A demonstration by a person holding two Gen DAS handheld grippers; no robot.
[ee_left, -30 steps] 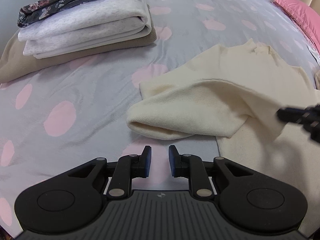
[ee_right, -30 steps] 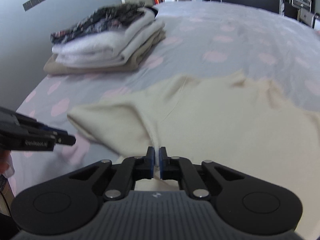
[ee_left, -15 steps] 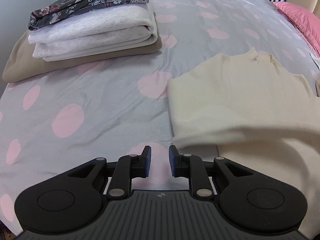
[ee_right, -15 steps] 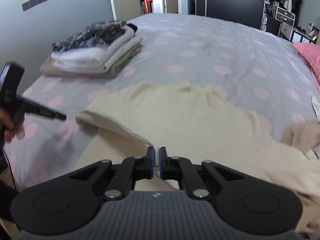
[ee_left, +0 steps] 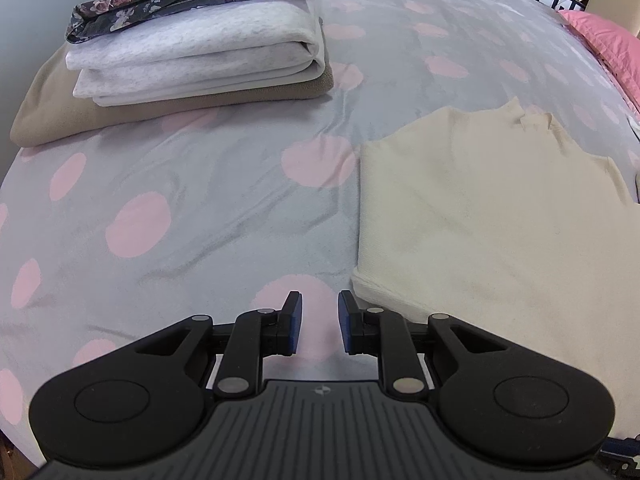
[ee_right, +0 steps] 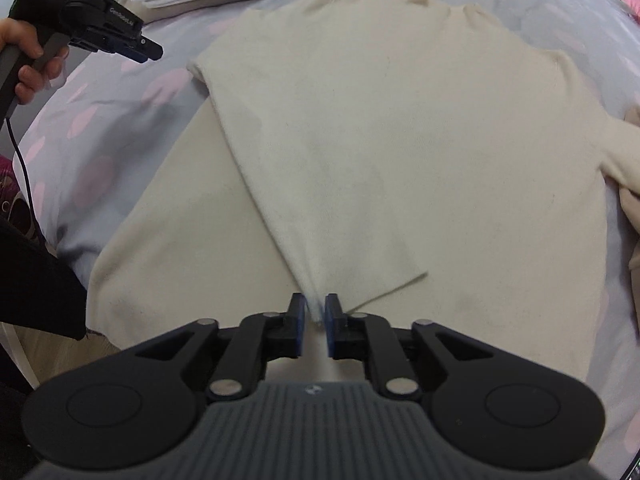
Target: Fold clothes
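A cream sweater (ee_right: 400, 128) lies flat on the bed, collar at the far end. Its left sleeve (ee_right: 320, 208) is folded diagonally across the body. My right gripper (ee_right: 316, 312) stands at the sleeve's cuff corner with its jaws a little apart and the cloth still between them. My left gripper (ee_left: 319, 322) is open and empty above the bedspread, just left of the sweater's folded left edge (ee_left: 360, 216). The left gripper also shows in the right wrist view (ee_right: 148, 46), held in a hand.
A stack of folded clothes (ee_left: 192, 52), floral on top, grey and tan beneath, sits far left on the grey bedspread with pink dots (ee_left: 180, 200). A pink pillow (ee_left: 608, 40) lies far right. Another beige garment (ee_right: 634, 216) lies at the right edge.
My right gripper carried the sleeve across the sweater's body, laid it down and its jaws have parted slightly. My left gripper drew back to the left, staying open.
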